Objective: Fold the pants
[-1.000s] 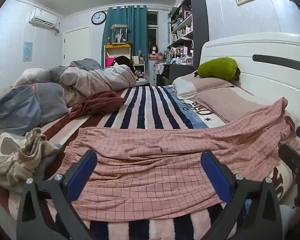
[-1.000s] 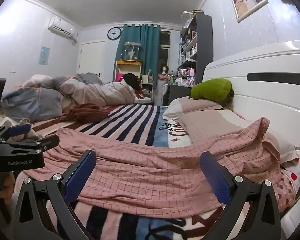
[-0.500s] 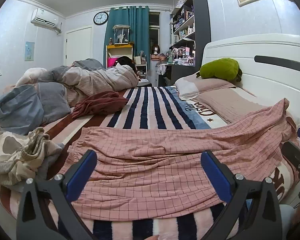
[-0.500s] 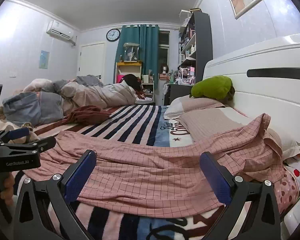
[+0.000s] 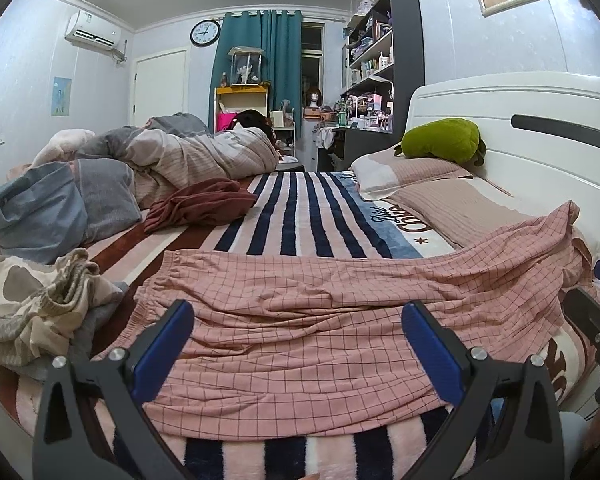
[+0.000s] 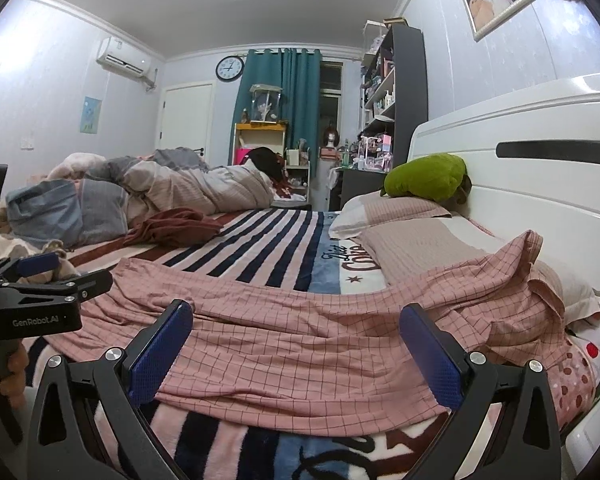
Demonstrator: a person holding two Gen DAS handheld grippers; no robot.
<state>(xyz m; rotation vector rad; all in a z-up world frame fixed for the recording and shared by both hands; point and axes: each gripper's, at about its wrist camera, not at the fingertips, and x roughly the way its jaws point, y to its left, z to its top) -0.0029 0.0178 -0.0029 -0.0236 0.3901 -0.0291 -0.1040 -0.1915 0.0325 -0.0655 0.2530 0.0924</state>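
Note:
Pink checked pants (image 5: 320, 320) lie spread flat across the near part of the striped bed, waistband at the left, legs running right up onto a pillow by the headboard; they also show in the right wrist view (image 6: 308, 336). My left gripper (image 5: 300, 348) is open and empty, hovering just above the pants' near edge. My right gripper (image 6: 296, 348) is open and empty, just above the near edge further right. The left gripper also shows from the side in the right wrist view (image 6: 40, 280).
The striped blanket (image 5: 292, 208) covers the bed. A patterned cloth pile (image 5: 32, 308) lies left of the waistband. A maroon garment (image 5: 200, 204) and bundled quilts (image 5: 172, 160) lie further back. Pillows (image 5: 452, 200), a green plush (image 5: 440, 140) and the white headboard (image 5: 540, 152) are at the right.
Both grippers have drifted slightly, the views shifting a little down and back. The pants lie unchanged and both grippers stay open.

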